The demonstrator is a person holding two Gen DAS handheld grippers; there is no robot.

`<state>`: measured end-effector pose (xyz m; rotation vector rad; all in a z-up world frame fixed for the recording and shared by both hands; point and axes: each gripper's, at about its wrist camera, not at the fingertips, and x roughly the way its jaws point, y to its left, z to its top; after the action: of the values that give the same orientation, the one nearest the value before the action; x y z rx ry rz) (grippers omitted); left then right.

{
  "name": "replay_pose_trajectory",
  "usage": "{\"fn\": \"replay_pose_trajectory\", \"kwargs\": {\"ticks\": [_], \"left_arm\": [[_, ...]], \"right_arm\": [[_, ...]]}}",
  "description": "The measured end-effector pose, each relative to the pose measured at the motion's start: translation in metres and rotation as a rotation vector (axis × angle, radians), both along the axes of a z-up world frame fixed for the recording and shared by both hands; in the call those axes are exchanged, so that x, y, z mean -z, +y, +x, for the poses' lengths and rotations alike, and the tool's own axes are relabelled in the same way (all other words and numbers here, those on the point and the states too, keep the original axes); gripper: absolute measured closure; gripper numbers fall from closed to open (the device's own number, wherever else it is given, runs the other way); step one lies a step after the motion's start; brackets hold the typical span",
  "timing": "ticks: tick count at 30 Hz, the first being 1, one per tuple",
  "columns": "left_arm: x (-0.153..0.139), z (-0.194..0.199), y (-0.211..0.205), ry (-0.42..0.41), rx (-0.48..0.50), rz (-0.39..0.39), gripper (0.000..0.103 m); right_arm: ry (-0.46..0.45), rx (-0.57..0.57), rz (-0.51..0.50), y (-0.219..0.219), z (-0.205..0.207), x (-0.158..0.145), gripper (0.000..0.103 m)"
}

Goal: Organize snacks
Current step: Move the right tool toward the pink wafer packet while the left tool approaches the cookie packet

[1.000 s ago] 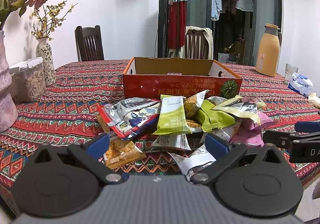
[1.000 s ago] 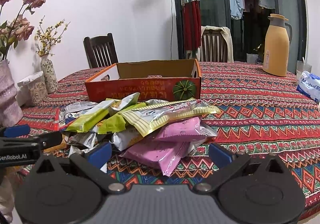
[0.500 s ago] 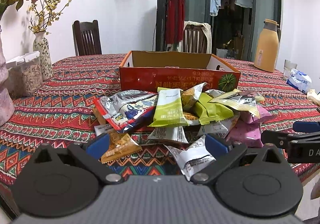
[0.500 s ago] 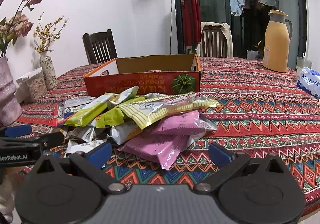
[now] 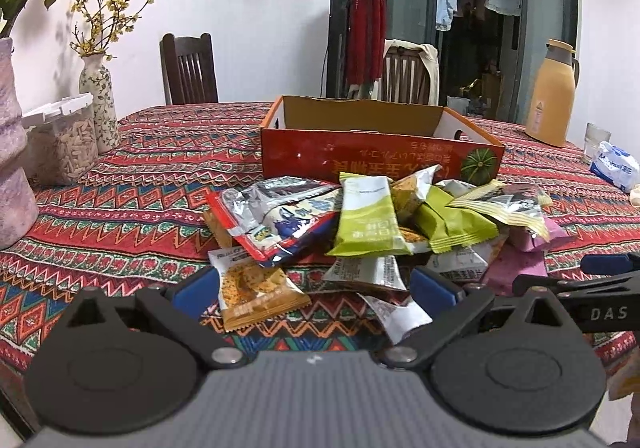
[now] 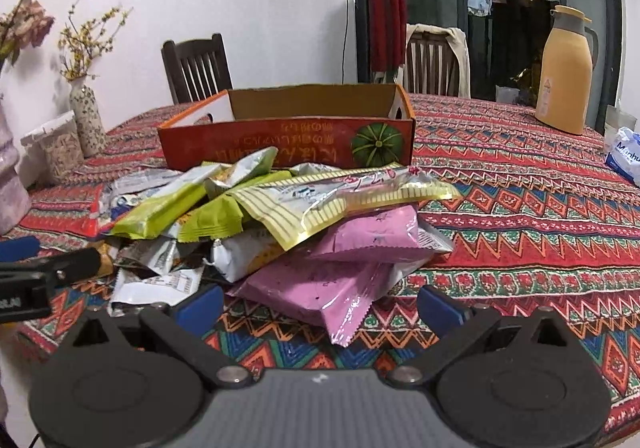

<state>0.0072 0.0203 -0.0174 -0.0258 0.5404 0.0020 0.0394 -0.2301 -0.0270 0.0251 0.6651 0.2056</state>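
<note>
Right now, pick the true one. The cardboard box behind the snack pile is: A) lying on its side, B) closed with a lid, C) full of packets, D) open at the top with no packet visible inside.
D: the orange box stands upright and lidless behind the snack pile; only bare brown inner walls show, though its floor is hidden.

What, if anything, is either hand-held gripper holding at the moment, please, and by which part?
Nothing is held. The left hand-held gripper and right hand-held gripper are both open, poised at the near edge of the snack pile; no packet is pinched.
</note>
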Motion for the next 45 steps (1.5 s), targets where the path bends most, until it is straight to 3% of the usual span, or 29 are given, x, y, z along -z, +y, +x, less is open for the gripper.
{"fn": "replay_pose_trajectory", "kwargs": {"ticks": [18, 30, 38, 45], "left_arm": [[0.010, 0.017, 0.023, 0.030, -0.037, -0.030, 0.000], [0.013, 0.017, 0.024, 0.034, -0.034, -0.042, 0.000], [0.013, 0.014, 0.024, 0.032, -0.040, -0.043, 0.000], [0.015, 0.013, 0.022, 0.034, -0.036, -0.042, 0.000]], "right_arm": [[0.071, 0.050, -0.068, 0.023, 0.044, 0.013, 0.004], [0.090, 0.031, -0.009, 0.014, 0.044, 0.022, 0.003], [0.071, 0.005, 0.029, 0.004, 0.034, 0.018, 0.029], [0.061, 0.010, 0.042, -0.010, 0.020, 0.017, 0.033]]}}
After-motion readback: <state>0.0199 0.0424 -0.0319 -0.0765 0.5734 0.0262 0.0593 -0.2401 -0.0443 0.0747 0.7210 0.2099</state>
